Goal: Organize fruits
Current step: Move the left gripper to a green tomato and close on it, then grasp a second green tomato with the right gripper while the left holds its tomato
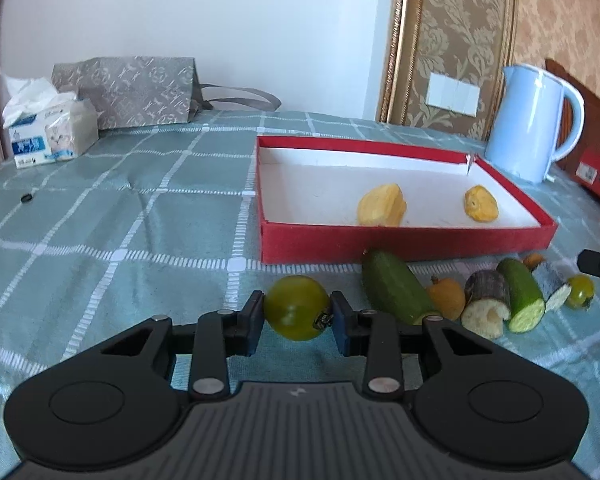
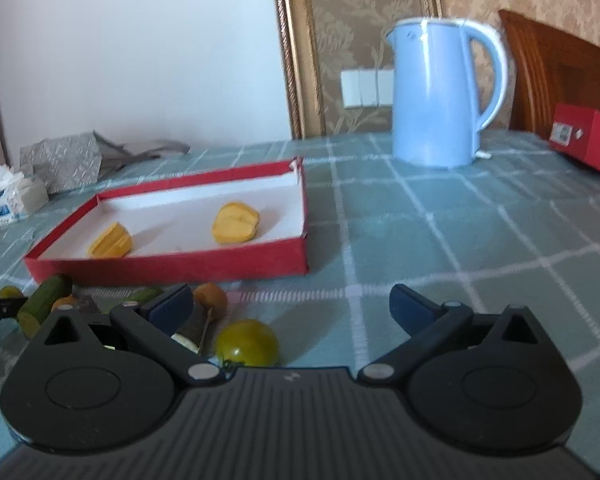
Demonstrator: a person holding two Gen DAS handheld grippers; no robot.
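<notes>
The left gripper (image 1: 297, 322) has its jaws clenched on a round green-yellow tomato (image 1: 297, 307), one blue pad pressed to each side of it, low over the table (image 1: 120, 208) with its pale green checked cloth. Just to the right of that tomato lies a row of cut pieces: a dark green cucumber chunk (image 1: 394, 286), a small orange fruit (image 1: 446, 298), a grey-skinned round slice with a white core (image 1: 486, 304), a second green cucumber piece (image 1: 522, 300) and, at the far end, a smaller green tomato (image 1: 580, 290). Behind the row, a shallow red cardboard box with a white inside (image 1: 404, 240) holds two yellow fruit pieces (image 1: 381, 205), well apart from each other.

The right gripper (image 2: 290, 306) hangs with its jaws released and wide, nothing between them. Another green-yellow tomato (image 2: 247, 342) rests on the cloth near its left finger. A light blue electric kettle (image 2: 440, 92) stands at the back of the table, beyond the box.
</notes>
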